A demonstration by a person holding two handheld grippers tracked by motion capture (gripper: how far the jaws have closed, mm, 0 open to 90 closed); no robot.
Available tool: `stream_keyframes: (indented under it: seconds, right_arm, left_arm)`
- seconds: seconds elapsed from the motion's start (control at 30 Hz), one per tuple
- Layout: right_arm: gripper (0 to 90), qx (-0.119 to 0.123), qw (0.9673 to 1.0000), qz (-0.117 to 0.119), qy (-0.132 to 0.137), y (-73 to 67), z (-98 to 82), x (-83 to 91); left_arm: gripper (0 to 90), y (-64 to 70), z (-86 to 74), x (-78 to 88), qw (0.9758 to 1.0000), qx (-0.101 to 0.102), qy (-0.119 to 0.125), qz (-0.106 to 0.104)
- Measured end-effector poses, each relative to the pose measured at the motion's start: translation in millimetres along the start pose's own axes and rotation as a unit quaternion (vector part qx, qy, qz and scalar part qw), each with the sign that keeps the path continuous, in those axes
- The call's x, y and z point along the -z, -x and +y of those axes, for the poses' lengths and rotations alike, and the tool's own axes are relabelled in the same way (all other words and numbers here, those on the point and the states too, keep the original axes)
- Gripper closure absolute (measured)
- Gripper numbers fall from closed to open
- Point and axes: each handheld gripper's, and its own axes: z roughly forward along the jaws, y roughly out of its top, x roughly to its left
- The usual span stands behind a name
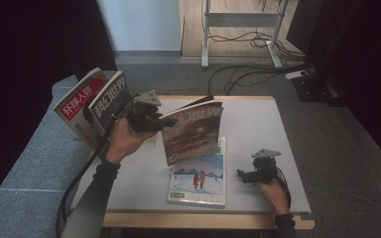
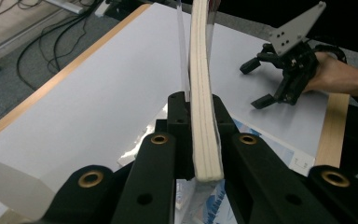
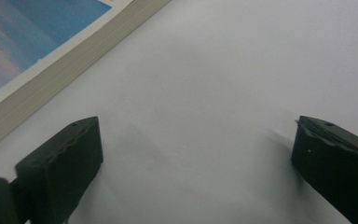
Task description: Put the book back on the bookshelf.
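My left gripper (image 1: 166,121) is shut on the edge of a brown-covered magazine (image 1: 192,131) and holds it upright above the white table (image 1: 258,129). In the left gripper view the jaws clamp the magazine's cream page edge (image 2: 203,93) between them. Under it, flat on the table, lies a book with a blue snowy cover (image 1: 198,176). My right gripper (image 1: 241,174) rests low on the table just right of that book, open, with bare tabletop between its fingers (image 3: 198,154). The book's corner (image 3: 51,56) lies up and left of the jaws.
Two magazines, one red-titled (image 1: 79,106) and one dark (image 1: 110,99), stand leaning on the grey-blue bench (image 1: 34,163) left of the table. Cables (image 1: 258,39) and a desk frame lie on the floor beyond the far edge.
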Motion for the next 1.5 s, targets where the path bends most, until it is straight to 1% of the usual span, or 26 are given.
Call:
stream_keyframes:
  seconds: [0.1,0.4,0.57,0.7,0.8,0.9,1.1,1.27,1.33,1.5]
  right_arm:
    - [1.7,0.002,1.0000,-0.005,-0.001,-0.9,0.0,-0.1]
    - [1.5,0.006,0.9999,-0.009,-0.002,-1.9,-0.5,-0.5]
    - [1.5,0.005,0.9999,-0.009,-0.002,-1.8,-0.7,-0.5]
    - [1.5,0.005,1.0000,-0.008,-0.001,-1.6,-0.7,-0.5]
    - [1.5,0.005,1.0000,-0.008,-0.001,-1.5,-0.8,-0.5]
    - [1.5,0.005,1.0000,-0.008,-0.001,-1.6,-0.8,-0.6]
    - [1.4,0.005,1.0000,-0.008,-0.001,-1.6,-0.8,-0.6]
    - [1.4,0.005,1.0000,-0.008,-0.001,-1.5,-0.8,-0.7]
    - [1.4,0.005,1.0000,-0.008,-0.001,-1.5,-0.8,-0.7]
    - [1.4,0.004,1.0000,-0.008,-0.001,-1.5,-0.8,-0.8]
  left_arm:
    - [84.0,-0.5,-0.2,3.8,0.9999,0.008,0.004,0.006]
    - [84.2,-1.4,-4.3,20.0,0.9994,0.020,0.004,0.029]
    - [84.2,-2.1,-8.8,32.3,0.9986,0.029,0.004,0.044]
    - [84.2,-4.1,-14.0,46.1,0.9976,0.040,0.009,0.056]
    - [84.3,-5.2,-18.4,57.5,0.9966,0.046,0.013,0.067]
    - [84.3,-6.2,-22.9,68.1,0.9957,0.054,0.019,0.074]
    - [84.3,-8.1,-30.1,85.7,0.9933,0.067,0.026,0.090]
    - [84.3,-10.6,-36.1,100.6,0.9906,0.081,0.026,0.107]
    - [84.3,-11.3,-39.5,105.7,0.9898,0.084,0.026,0.113]
    - [84.3,-14.0,-49.3,118.0,0.9864,0.097,0.024,0.130]
